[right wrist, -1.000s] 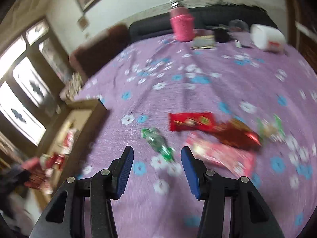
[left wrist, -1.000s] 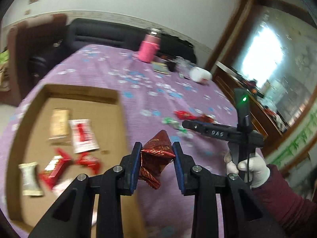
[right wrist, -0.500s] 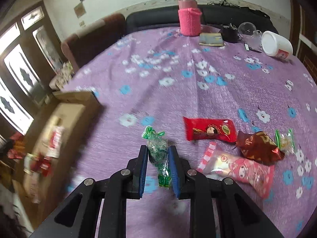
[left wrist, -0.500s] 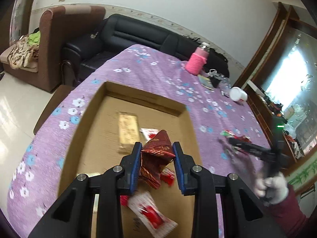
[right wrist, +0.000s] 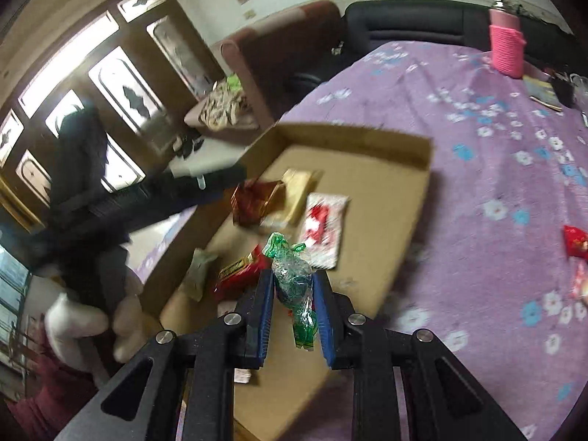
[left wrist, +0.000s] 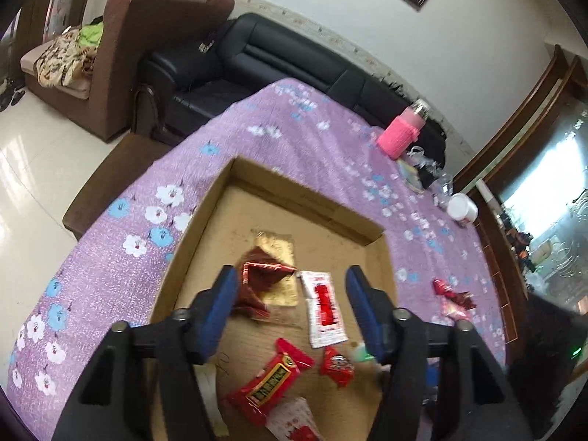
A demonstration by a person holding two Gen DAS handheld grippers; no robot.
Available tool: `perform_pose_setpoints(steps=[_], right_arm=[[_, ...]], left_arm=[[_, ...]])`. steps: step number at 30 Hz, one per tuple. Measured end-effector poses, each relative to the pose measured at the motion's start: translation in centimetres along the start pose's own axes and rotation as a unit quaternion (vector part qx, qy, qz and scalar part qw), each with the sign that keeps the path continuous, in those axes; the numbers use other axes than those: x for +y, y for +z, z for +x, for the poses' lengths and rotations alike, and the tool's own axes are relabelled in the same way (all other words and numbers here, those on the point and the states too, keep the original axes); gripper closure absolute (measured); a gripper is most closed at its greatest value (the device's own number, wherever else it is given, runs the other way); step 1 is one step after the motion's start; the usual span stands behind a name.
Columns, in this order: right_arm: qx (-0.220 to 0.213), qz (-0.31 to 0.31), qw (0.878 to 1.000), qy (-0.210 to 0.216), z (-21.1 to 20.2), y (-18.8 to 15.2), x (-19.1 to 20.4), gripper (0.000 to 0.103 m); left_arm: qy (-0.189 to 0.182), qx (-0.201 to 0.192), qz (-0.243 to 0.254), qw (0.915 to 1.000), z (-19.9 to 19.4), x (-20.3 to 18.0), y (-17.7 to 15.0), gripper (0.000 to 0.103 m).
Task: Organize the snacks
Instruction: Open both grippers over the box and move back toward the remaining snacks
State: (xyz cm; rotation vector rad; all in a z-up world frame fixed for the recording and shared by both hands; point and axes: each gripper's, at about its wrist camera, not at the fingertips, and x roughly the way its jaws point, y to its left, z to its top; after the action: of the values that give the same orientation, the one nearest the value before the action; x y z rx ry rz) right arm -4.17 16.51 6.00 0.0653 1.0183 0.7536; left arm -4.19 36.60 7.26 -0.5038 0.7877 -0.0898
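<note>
- The shallow cardboard box (left wrist: 305,198) lay on the purple floral bench (left wrist: 257,139); bare cardboard showed along its far wall.
- The left gripper (left wrist: 290,303) stood wide over the box, the dark-red foil snack (left wrist: 262,283) beside its left finger.
- The right gripper (right wrist: 293,303) pinched a crinkled green candy wrapper (right wrist: 294,283) above the box's near end.

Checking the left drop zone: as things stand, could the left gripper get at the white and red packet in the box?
Probably yes. The left gripper is open above the cardboard box, and the white and red packet lies flat and uncovered between its fingers. The dark red foil snack sits just left of it.
</note>
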Motion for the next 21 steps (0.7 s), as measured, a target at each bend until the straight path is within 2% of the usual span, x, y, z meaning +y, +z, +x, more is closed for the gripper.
perform_pose_setpoints(steps=[2, 4, 6, 10, 13, 15, 17, 19, 21], right_arm=[[0.004, -0.002, 1.000, 0.007, 0.1, -0.2, 0.2, 0.075], [-0.007, -0.002, 1.000, 0.006, -0.7, -0.4, 0.2, 0.066], [-0.023, 0.004, 1.000, 0.008, -2.1, -1.0, -0.2, 0.060], [-0.071, 0.037, 0.997, -0.004, -6.6, -3.1, -3.6, 0.060], [-0.100, 0.069, 0.990, -0.071, -10.4, -4.2, -8.2, 0.060], [-0.119, 0.106, 0.981, -0.115, -12.5, -4.3, -11.9, 0.056], [-0.139, 0.143, 0.967, -0.158, -14.6, -4.7, -15.9, 0.047], [-0.144, 0.174, 0.958, -0.177, -15.7, -5.2, -19.4, 0.046], [-0.143, 0.194, 0.956, -0.166, -15.9, -5.4, -22.2, 0.046]], left_arm=[[-0.009, -0.012, -0.005, 0.9999, -1.3, -0.3, -0.1, 0.033], [-0.019, -0.026, -0.022, 0.9992, -2.9, -0.4, -0.2, 0.018], [-0.030, -0.043, -0.041, 0.9978, -4.5, -0.7, -0.6, 0.010], [-0.066, -0.056, -0.026, 0.9959, -6.3, -3.3, -1.6, 0.009], [-0.081, -0.034, 0.007, 0.9961, -5.4, -6.4, -2.1, 0.009], [-0.089, -0.015, 0.036, 0.9953, -4.1, -9.0, -2.7, 0.009], [-0.091, 0.004, 0.063, 0.9939, -2.6, -11.5, -3.3, 0.009], [-0.094, 0.022, 0.082, 0.9920, -1.3, -13.4, -3.5, 0.009], [-0.099, 0.043, 0.099, 0.9892, 0.3, -15.5, -3.5, 0.009]])
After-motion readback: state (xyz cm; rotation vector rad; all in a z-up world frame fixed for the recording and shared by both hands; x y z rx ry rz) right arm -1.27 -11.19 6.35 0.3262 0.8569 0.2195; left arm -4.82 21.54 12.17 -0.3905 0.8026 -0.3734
